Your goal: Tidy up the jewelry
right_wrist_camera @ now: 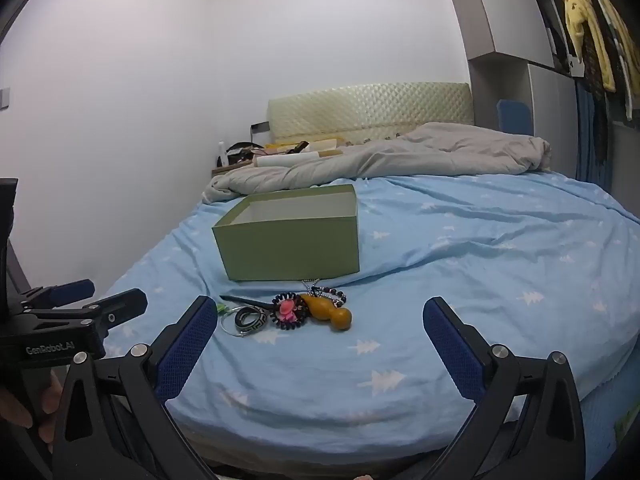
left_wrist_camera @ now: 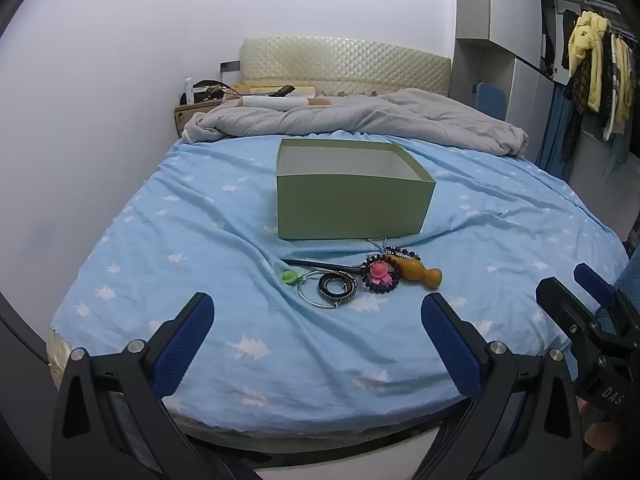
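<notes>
Jewelry [left_wrist_camera: 360, 276] lies in a small cluster on the blue bed sheet [left_wrist_camera: 200, 240], just in front of the green box [left_wrist_camera: 352, 208], which stands open-topped. My left claw [left_wrist_camera: 316, 344] and right claw [right_wrist_camera: 316, 344] both hover near that cluster, jaws spread wide, nothing between them

Your left gripper [left_wrist_camera: 316, 324] hangs over the near edge of the blue bedsheet [left_wrist_camera: 200, 248], jaws spread wide with nothing between them. Just ahead lies the jewelry: a thin metal ring [left_wrist_camera: 316, 294] overlapped by a black bangle [left_wrist_camera: 338, 287], a beaded pink ornament [left_wrist_camera: 380, 273], a wooden gourd [left_wrist_camera: 420, 273]. The green box [left_wrist_camera: 352, 208] stands open behind them. Your right gripper [left_wrist_camera: 576, 292] shows at the right edge.
</notes>
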A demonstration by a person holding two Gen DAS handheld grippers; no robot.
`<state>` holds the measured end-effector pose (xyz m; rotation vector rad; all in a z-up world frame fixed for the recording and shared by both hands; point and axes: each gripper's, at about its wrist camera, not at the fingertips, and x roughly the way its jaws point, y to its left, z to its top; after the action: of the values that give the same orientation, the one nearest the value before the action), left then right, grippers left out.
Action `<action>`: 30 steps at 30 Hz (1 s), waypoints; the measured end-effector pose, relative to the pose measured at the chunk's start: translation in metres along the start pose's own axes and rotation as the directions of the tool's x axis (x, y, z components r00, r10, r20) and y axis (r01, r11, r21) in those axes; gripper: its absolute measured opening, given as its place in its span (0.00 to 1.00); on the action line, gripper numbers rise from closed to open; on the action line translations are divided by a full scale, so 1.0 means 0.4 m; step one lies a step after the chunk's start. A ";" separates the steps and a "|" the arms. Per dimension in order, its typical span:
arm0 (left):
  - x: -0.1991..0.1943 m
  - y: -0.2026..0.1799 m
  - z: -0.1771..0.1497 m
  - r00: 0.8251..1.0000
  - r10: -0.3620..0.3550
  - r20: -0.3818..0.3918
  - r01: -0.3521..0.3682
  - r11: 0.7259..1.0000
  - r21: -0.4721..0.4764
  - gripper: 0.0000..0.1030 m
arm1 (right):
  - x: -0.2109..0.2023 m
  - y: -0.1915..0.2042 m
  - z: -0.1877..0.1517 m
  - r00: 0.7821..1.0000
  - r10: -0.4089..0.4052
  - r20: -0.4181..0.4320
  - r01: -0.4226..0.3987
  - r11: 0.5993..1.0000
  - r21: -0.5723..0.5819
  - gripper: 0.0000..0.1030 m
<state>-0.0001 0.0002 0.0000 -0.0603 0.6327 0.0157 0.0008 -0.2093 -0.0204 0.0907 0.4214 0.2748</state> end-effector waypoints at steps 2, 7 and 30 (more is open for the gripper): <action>0.001 0.000 0.001 1.000 0.006 -0.006 -0.005 1.000 0.002 1.00 | -0.001 -0.001 -0.001 1.000 0.001 0.001 -0.001 1.000 -0.002 1.00; 0.001 -0.002 0.000 1.000 0.010 -0.005 -0.010 1.000 0.010 1.00 | -0.001 -0.002 0.000 1.000 0.000 -0.003 0.000 1.000 -0.004 1.00; -0.017 0.011 0.002 1.000 0.016 -0.001 -0.016 1.000 -0.002 1.00 | 0.003 0.003 -0.009 1.000 -0.003 -0.015 0.003 1.000 -0.010 1.00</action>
<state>-0.0052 0.0046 0.0043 -0.0576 0.6341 0.0322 0.0002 -0.2076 -0.0241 0.0784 0.4355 0.2752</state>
